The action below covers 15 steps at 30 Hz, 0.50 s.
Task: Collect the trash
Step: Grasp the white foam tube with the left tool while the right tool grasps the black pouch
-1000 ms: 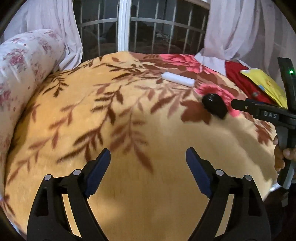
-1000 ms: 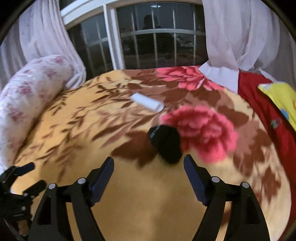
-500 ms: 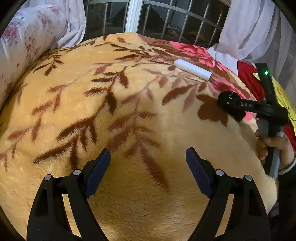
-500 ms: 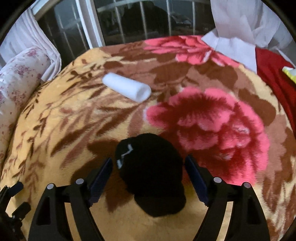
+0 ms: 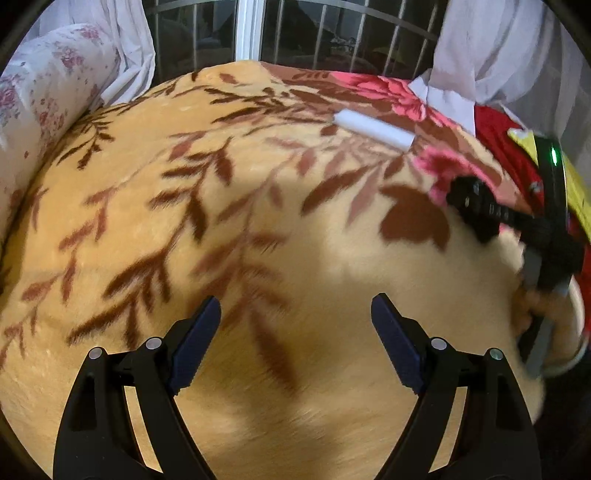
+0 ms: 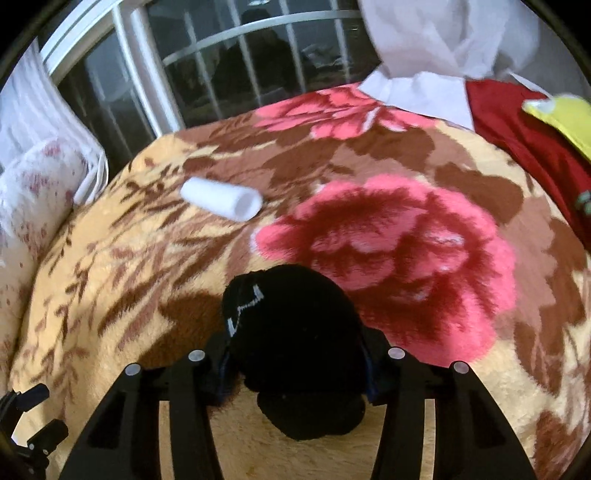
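Behind the bed stands a barred window (image 6: 229,62) with white curtains (image 6: 436,33), and the whole lower part of both views is filled by a plush floral blanket (image 5: 258,240).

On this blanket the right gripper (image 6: 295,373) is closed around a black balled sock (image 6: 291,332), low in the centre of the right wrist view; the blue pads press it from left and right, and the sock bulges above and below them. So this piece is already in the grip, I judge.

The other piece, a white paper tube (image 6: 221,197), lies in the upper left of the right wrist view, well apart from the sock. Its long axis goes from upper left to lower right, and the open end looks to the right. In the left wrist view the same tube (image 5: 373,129) is in the upper right, far ahead of the left gripper (image 5: 295,332), which hovers over bare blanket with its jaws wide apart and holds nothing.

The free left gripper seems the natural one for the tube. Nothing lies between them; only the right gripper crosses the right edge of that view. A floral bolster pillow (image 5: 44,92) rests at the left, a red cloth (image 6: 524,125) and a yellow item (image 6: 561,114) at the right.
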{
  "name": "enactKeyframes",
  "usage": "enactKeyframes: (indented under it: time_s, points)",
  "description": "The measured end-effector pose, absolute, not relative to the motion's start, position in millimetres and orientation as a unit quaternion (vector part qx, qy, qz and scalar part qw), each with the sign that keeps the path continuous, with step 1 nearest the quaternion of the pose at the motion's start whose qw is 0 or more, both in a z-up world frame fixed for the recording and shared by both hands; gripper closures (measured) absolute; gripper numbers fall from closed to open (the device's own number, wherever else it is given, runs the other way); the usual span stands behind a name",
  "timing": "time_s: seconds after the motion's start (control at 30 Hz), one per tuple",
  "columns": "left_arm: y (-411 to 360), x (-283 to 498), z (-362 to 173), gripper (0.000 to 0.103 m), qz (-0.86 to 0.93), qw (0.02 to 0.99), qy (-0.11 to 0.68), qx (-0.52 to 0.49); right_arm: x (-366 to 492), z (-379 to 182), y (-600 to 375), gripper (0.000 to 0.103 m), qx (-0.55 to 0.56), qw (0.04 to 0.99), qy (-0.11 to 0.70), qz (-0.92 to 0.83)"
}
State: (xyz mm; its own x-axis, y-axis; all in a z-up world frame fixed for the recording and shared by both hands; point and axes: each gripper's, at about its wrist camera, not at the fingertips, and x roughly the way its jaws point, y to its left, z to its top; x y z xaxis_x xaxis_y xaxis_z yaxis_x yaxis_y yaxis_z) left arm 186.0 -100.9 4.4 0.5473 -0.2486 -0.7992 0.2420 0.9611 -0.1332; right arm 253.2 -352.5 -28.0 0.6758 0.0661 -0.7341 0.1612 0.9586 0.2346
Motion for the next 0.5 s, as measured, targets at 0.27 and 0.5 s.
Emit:
enactKeyframes:
  time_s: [0.27, 0.5]
  points:
    - [-154.2, 266.7, 35.5, 0.021, -0.121, 0.868, 0.478, -0.057, 240.2, -25.3, -377.2, 0.053, 0.194, 0.906, 0.371, -0.061]
    - [-200.9, 355.0, 27.4, 0.021, -0.067, 0.854, 0.504, -0.107, 225.8, -17.2, -392.3, 0.052, 0.227, 0.914, 0.330, -0.059]
